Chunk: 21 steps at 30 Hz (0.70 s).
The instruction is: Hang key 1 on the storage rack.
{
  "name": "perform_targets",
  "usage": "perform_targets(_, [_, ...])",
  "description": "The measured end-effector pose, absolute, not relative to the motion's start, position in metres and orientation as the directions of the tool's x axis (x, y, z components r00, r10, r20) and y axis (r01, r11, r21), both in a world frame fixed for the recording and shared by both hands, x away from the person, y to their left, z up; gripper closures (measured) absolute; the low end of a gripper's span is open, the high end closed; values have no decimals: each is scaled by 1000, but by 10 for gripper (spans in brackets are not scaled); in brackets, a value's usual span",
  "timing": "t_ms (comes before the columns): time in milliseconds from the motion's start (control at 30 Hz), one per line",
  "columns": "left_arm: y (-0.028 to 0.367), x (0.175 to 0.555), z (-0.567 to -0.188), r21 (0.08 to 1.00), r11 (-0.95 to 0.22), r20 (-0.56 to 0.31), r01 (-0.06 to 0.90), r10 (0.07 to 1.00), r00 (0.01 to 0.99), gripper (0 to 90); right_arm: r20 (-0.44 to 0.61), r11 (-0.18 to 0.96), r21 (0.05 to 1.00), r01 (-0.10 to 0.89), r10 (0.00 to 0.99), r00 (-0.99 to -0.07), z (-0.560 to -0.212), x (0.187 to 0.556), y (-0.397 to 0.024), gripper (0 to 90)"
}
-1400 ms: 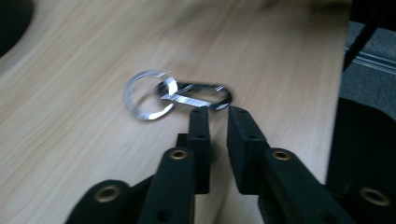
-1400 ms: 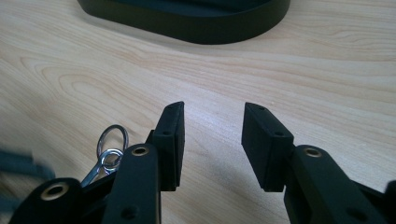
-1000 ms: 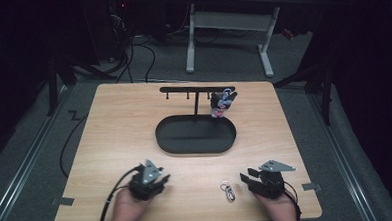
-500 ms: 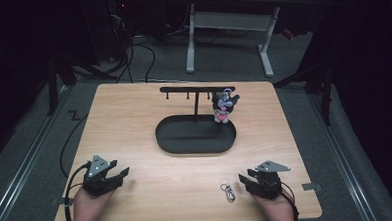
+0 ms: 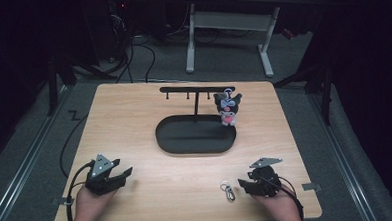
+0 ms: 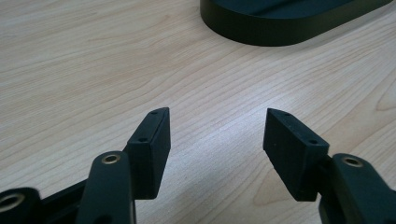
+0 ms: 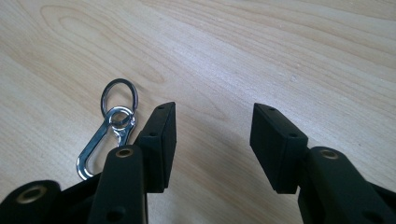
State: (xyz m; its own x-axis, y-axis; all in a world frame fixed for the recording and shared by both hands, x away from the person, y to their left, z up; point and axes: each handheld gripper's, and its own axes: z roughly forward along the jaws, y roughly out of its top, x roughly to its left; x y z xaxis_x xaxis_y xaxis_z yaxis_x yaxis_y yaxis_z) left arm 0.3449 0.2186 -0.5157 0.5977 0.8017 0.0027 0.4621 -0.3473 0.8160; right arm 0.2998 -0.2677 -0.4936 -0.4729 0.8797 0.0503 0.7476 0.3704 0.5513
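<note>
A black hook stand [image 5: 195,89] rises from an oval black base [image 5: 195,135] at mid table. A small black-and-pink plush toy [image 5: 228,109] hangs from the stand's right end. Near the front edge a silver snap clip with a key ring [image 5: 228,190] lies flat, and it also lies just left of my right gripper's left jaw [image 7: 109,130]. My right gripper [image 5: 242,186] [image 7: 212,121] is open beside it; its jaws have just been opening with nothing between them. My left gripper [image 5: 125,174] [image 6: 217,126] at the front left is open over bare wood, its jaws also having just opened further.
The wooden table [image 5: 134,118] has bare surface to the left and right of the base. The base's rim [image 6: 280,32] lies ahead of my left gripper. Cables trail off the table's left side, and a white desk frame [image 5: 225,24] stands on the floor beyond.
My left hand has moved from the front middle to the front left of the table, and its jaws have spread. The right hand has stayed by the clip.
</note>
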Motion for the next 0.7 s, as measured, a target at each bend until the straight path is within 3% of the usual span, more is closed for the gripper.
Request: perform_targets(700, [214, 344, -517, 810, -369, 11, 456, 787, 617, 422, -21, 576, 326, 750, 797, -603, -474, 311, -238, 484])
